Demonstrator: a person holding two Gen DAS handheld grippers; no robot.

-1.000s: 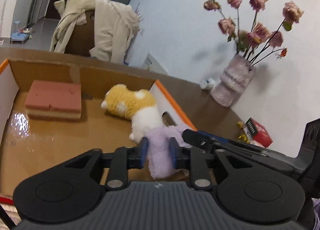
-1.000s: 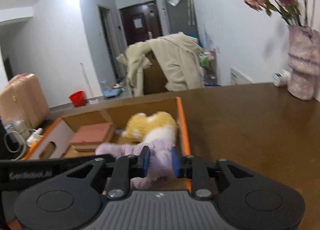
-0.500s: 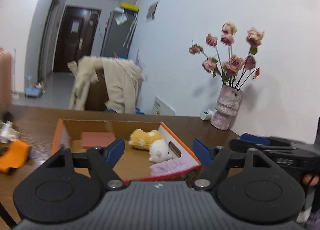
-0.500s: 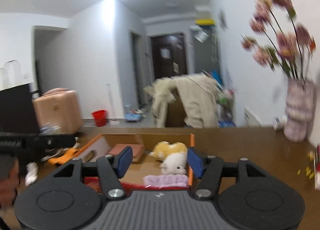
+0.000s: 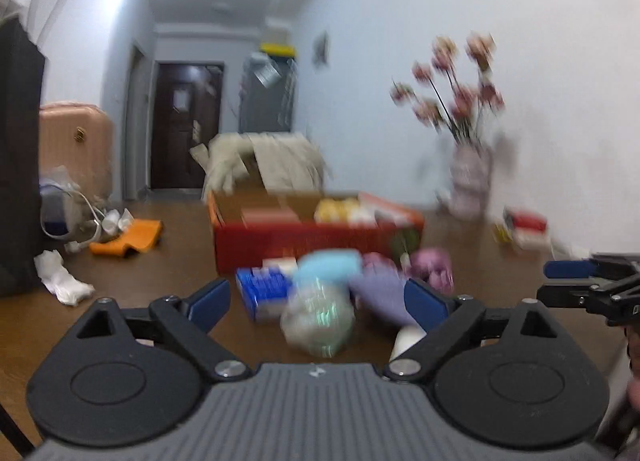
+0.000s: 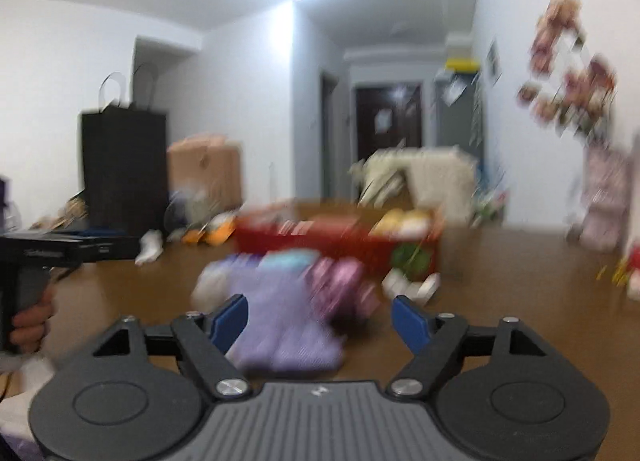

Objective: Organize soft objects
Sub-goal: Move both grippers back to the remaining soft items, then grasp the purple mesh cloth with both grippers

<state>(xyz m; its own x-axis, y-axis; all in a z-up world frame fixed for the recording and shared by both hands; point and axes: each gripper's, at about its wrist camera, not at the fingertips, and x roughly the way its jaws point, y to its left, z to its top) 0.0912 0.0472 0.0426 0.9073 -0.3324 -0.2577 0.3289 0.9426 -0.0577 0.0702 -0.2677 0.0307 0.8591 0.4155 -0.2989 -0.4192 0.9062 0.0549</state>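
Observation:
Both views are blurred by motion. The red cardboard box [image 5: 316,245] holds a yellow plush [image 5: 336,209] and a pink sponge [image 5: 270,217]. A pile lies on the table in front of it: a purple cloth [image 5: 380,293], a light blue sponge [image 5: 328,267], a blue packet [image 5: 262,289], a clear wrapped ball [image 5: 318,321] and a pink fluffy item [image 5: 434,265]. My left gripper [image 5: 318,301] hangs before the pile, jaws opening, pressing on nothing. My right gripper [image 6: 320,321] is over the purple cloth [image 6: 280,325], jaws opening, pads apart from it.
A black paper bag [image 5: 16,161] and a pink suitcase [image 5: 72,149] stand at the left, with an orange cloth [image 5: 128,237] and white tissue [image 5: 64,281] near them. A vase of dried roses [image 5: 470,181] is at the right wall. A coat-draped chair [image 5: 264,165] stands behind the box.
Both grippers let go of the purple cloth inside the box, opened wide and drew back from the box. The pile in front of the box has come into view.

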